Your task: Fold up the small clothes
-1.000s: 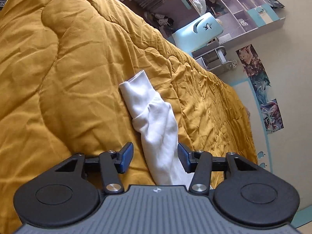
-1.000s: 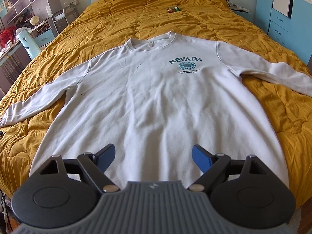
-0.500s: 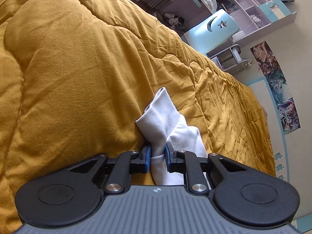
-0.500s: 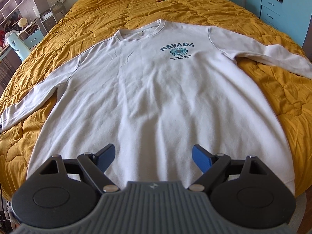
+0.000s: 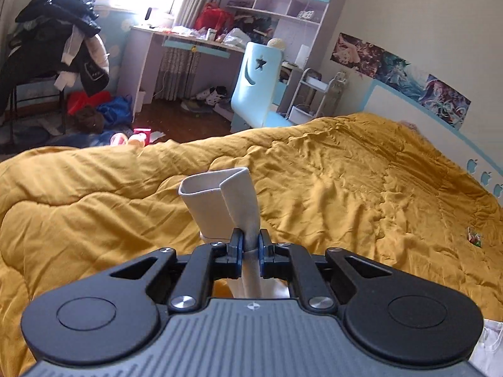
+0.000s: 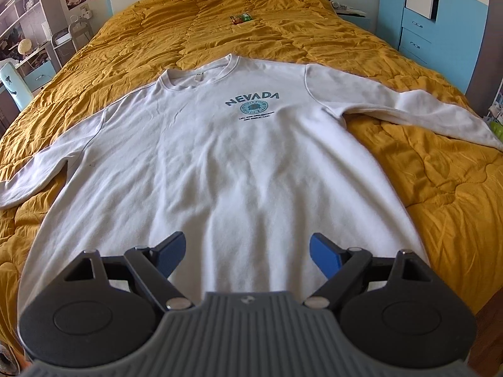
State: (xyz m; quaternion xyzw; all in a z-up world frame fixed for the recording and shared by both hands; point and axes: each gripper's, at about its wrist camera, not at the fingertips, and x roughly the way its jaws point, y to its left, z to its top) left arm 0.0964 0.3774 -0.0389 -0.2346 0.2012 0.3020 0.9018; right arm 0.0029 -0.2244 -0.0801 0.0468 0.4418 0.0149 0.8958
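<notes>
A white sweatshirt [image 6: 239, 163] printed NEVADA lies face up, spread flat on the mustard quilt [image 6: 440, 182]. Its right sleeve [image 6: 408, 110] reaches out to the bed's right edge. My left gripper [image 5: 250, 248] is shut on the left sleeve cuff [image 5: 220, 201] and holds it lifted above the quilt [image 5: 345, 194], the cuff opening standing up past the fingers. My right gripper [image 6: 246, 253] is open and empty, hovering over the sweatshirt's lower hem area. The left sleeve [image 6: 34, 172] lies along the left side in the right wrist view.
A small green and red wrapper [image 6: 241, 18] lies on the quilt near the headboard. A light blue chair [image 5: 256, 88], a desk [image 5: 176, 50] and a chair piled with dark clothes [image 5: 53, 40] stand beyond the bed's left side. Blue drawers [image 6: 415, 37] stand at the right.
My left gripper closed on the sleeve cuff, then lifted it off the quilt and swung round towards the room. My right gripper stayed open and drifted a little over the sweatshirt.
</notes>
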